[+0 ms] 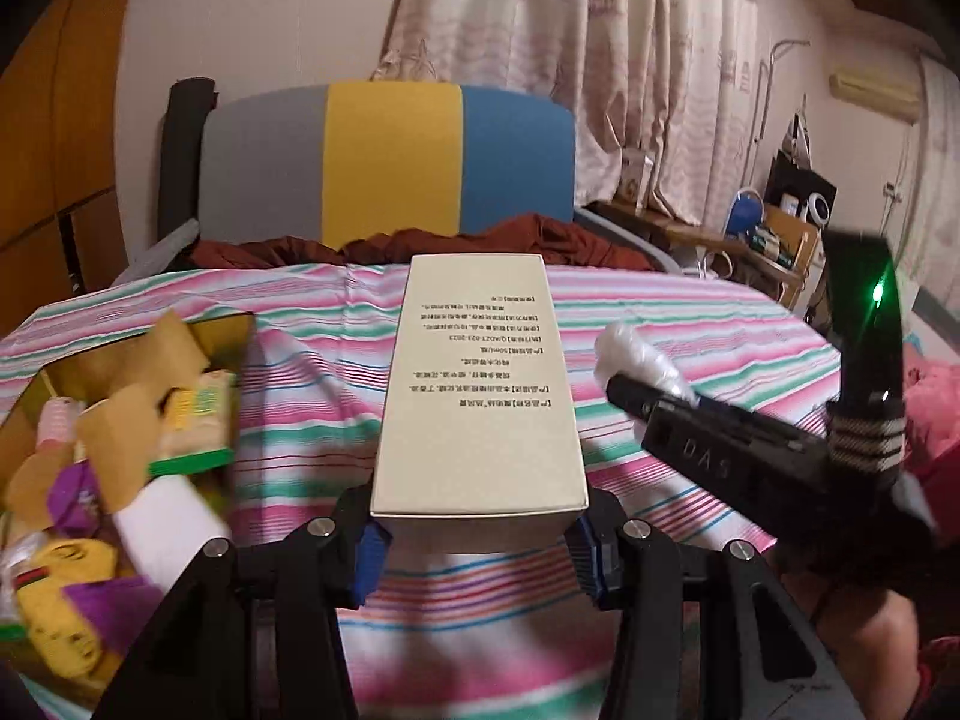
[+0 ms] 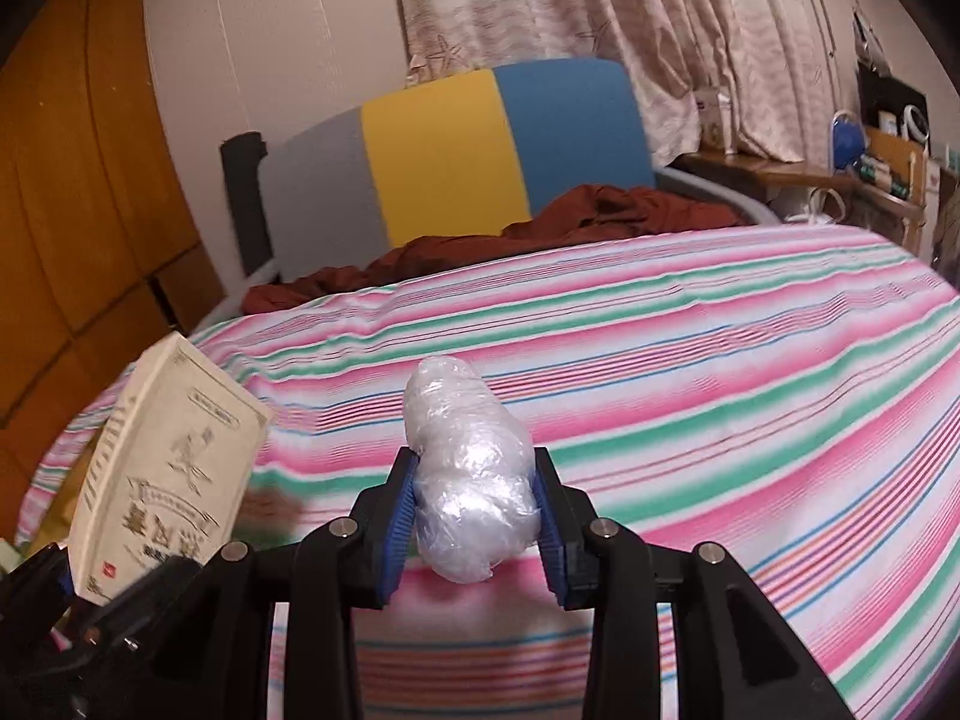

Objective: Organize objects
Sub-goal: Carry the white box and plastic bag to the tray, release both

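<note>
My left gripper (image 1: 477, 531) is shut on a tall cream box (image 1: 477, 384) with printed text, held above the striped bedspread (image 1: 690, 330). The same cream box (image 2: 162, 468) shows at the left of the right wrist view, tilted, above the left gripper's black frame. My right gripper (image 2: 474, 516) is shut on a crumpled clear plastic bundle (image 2: 471, 480), its blue pads (image 2: 401, 510) pressing both sides. In the left wrist view that plastic bundle (image 1: 642, 363) sticks out of the right gripper (image 1: 645, 396), to the right of the box.
An open cardboard box (image 1: 138, 360) at the left holds a green-edged packet (image 1: 198, 426), yellow and purple packets and a white roll (image 1: 165, 522). A rust-red cloth (image 2: 570, 222) lies before the grey, yellow and blue headboard (image 2: 444, 156). A cluttered shelf (image 1: 774, 234) stands right.
</note>
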